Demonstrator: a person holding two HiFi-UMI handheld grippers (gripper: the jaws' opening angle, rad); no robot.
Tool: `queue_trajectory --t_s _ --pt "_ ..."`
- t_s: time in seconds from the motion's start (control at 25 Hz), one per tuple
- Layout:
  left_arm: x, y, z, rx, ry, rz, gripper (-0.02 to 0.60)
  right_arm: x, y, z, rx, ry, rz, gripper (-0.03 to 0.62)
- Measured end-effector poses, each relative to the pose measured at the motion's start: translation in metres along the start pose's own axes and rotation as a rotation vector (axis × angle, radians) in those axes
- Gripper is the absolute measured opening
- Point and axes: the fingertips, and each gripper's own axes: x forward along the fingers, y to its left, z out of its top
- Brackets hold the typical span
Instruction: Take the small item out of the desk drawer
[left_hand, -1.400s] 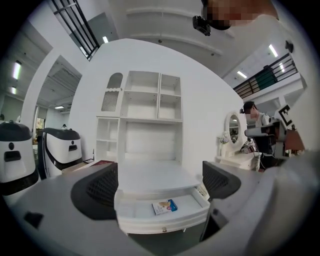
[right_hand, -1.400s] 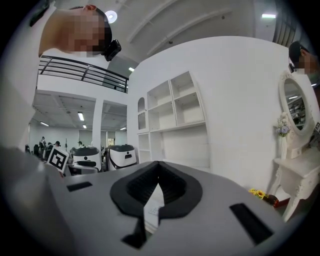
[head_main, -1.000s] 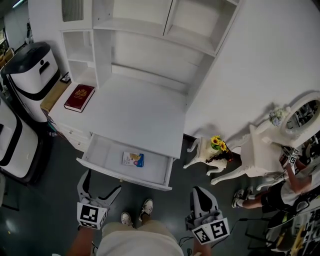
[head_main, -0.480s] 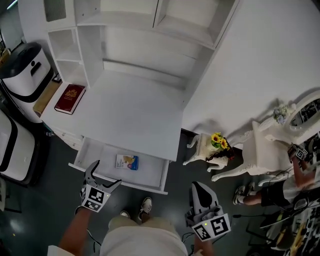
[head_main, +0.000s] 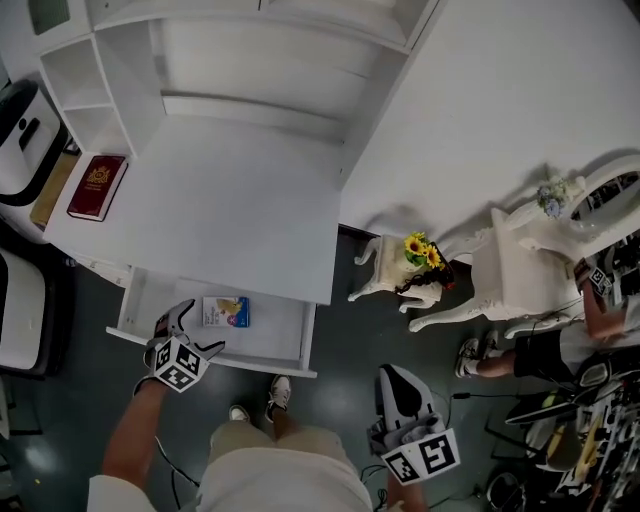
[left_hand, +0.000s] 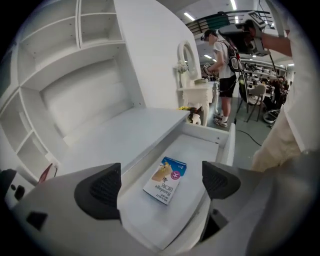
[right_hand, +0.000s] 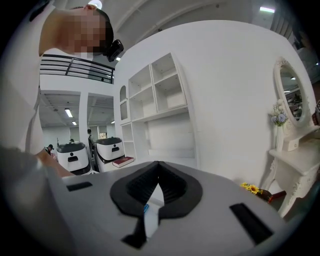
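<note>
A small blue and white bandage box (head_main: 226, 312) (left_hand: 166, 180) lies flat in the open white desk drawer (head_main: 212, 359) (left_hand: 226, 144). My left gripper (head_main: 193, 332) (left_hand: 159, 184) hovers over the drawer's left part, just left of the box, and is open; the box shows between its two dark pads (left_hand: 100, 190) without touching them. My right gripper (head_main: 402, 398) (right_hand: 157, 192) hangs low at my right side, well away from the drawer. It is shut with nothing held.
A red book (head_main: 97, 186) lies at the left of the white desk top (head_main: 235, 205). Right of the desk stand a small white table with sunflowers (head_main: 419, 252) and a white dressing table (head_main: 535, 268). Another person (head_main: 590, 345) is at the far right. White machines (head_main: 18, 140) stand at the left.
My left gripper has moved forward from near my legs to over the open drawer, beside the box. The right gripper has stayed low and shut.
</note>
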Motion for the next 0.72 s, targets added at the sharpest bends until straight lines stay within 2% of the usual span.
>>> queue_trajectory --t_s 0.28,0.4,0.72 --pt "0.057 -0.004 -0.029 0.086 0.126 -0.16 0.508 -0.001 -0.007 -0.015 0.029 0.036 -0.023 0.009" --pt "0.073 -0.008 -0.039 0.099 0.167 -0.221 0.508 0.0 -0.009 -0.021 0.041 0.055 -0.032 0.009" --pt "0.104 -0.015 -0.05 0.142 0.238 -0.306 0.508 0.006 -0.018 -0.029 0.056 0.089 -0.057 0.009"
